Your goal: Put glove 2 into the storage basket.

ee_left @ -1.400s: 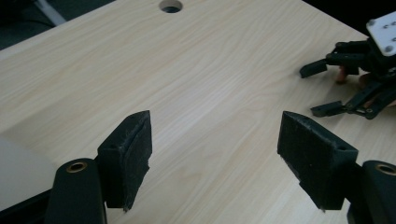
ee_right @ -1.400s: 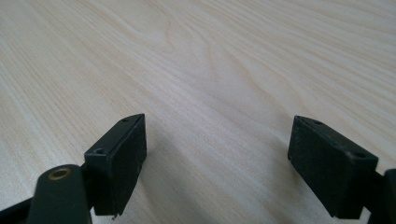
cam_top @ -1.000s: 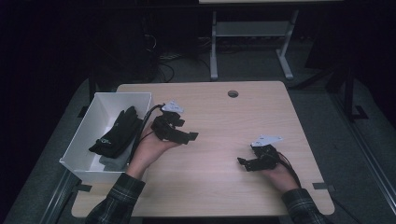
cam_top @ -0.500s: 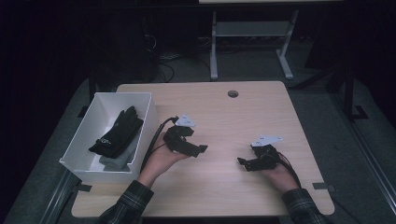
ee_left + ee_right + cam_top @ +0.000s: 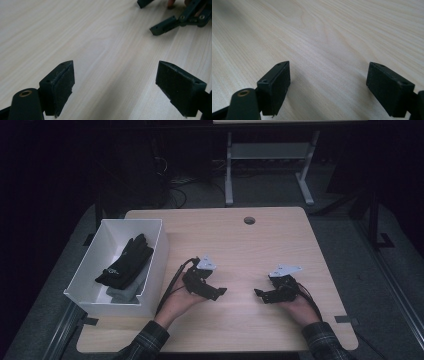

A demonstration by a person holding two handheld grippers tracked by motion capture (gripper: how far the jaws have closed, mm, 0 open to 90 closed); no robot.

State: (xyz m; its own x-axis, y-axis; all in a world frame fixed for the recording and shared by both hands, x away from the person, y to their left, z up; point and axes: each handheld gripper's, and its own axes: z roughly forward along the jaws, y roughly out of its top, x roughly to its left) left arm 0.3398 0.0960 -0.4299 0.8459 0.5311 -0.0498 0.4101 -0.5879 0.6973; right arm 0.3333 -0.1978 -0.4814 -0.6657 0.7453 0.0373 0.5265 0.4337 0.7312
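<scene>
Your left gripper [image 5: 218,292] parks on the pale wooden surface [image 5: 260,250], jaws just spread, empty; the black fabric glove [image 5: 125,261] lies in the white rectangular bin [image 5: 157,255]; right gripper [image 5: 260,294] rests, jaws apart.

A white rectangular bin [image 5: 153,251] sits at the left edge of the light wooden table [image 5: 250,247], with a black fabric glove [image 5: 125,261] lying inside it. The left gripper [image 5: 219,291] rests on the tabletop just right of the bin, and the right gripper [image 5: 260,294] lies farther right, facing it.

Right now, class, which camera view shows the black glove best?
The high view: the black glove lies whole inside the white bin. The two gripper views look across bare tabletop and give no sight of it.
</scene>
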